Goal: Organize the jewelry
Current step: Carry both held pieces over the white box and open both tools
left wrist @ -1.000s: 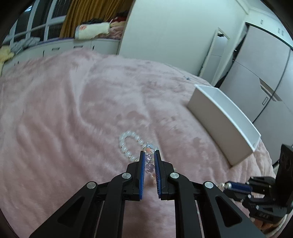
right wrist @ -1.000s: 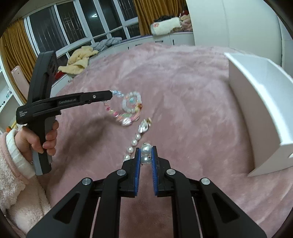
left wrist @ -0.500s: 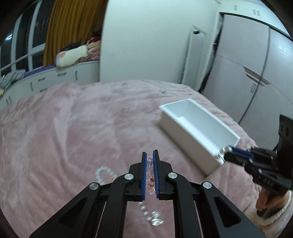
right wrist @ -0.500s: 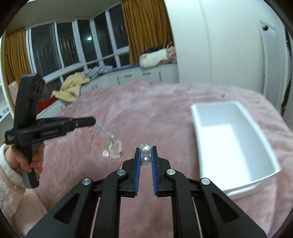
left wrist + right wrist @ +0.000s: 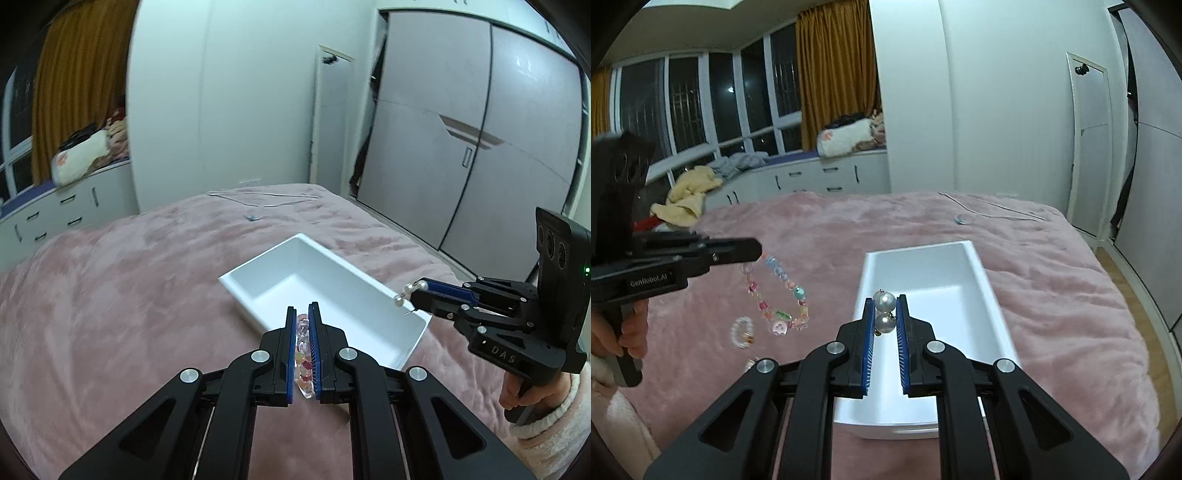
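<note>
Two grippers hold jewelry above the pink plush blanket (image 5: 960, 236): the left gripper (image 5: 303, 317) clamps a colourful beaded bracelet (image 5: 783, 291); the right gripper (image 5: 884, 306) pinches a pearl earring (image 5: 884, 301) over the near end of the white rectangular plastic box (image 5: 982, 280).

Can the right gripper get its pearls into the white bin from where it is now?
Probably yes. The right gripper, shut on the pearl piece, hangs over the open white bin, and nothing lies between them; the bin looks empty.
</note>
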Tool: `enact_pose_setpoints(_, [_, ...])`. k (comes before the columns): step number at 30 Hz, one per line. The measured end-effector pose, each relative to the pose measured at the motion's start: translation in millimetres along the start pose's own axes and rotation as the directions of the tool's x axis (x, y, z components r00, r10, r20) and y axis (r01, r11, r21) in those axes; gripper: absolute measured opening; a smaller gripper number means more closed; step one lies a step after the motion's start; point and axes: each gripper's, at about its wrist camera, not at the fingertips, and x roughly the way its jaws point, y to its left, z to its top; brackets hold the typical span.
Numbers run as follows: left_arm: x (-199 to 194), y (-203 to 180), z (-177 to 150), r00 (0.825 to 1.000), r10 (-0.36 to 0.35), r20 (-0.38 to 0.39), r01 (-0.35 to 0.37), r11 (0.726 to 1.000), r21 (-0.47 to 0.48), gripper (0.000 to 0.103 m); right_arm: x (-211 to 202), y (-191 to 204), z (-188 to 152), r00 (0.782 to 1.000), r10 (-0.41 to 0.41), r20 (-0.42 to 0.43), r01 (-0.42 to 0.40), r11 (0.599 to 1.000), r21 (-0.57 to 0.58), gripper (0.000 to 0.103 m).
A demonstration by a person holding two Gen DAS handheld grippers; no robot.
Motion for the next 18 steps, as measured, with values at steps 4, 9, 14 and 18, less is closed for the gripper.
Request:
enact_pose_setpoints(4, [40.7,-18.5,17.1,0.999,-0.011,-0.035,0.012,0.999,0.032,0.012,17.7,-16.6,-1.5,0.999,-0.022,-0.042,0.021,1.000,-0.012,0.012])
enact_pose_setpoints(9, [87.6,-32.8,31.1,0.997,-0.021,-0.075,0.024,0.999,0.048,0.012,46.1,-33.9,-9.0,0.994,-0.023,-0.106,0.022,1.000,-0.005,0.012])
enact_pose_setpoints(14, [136.9,-40.9,34.3,0.991,0.019,-0.132,-0.009,0.997,0.075,0.012,71.1,-44.4,-16.7,0.988,-0.020,-0.152,0.020,1.000,-0.001,0.012])
enact_pose_setpoints(18, [166.5,-38.8,27.3,0.986,0.038,-0.161,-0.027,0.997,0.069,0.012,89.5,-51.1,-19.8,0.984,-0.021,-0.179,0.022,1.000,0.000,0.012])
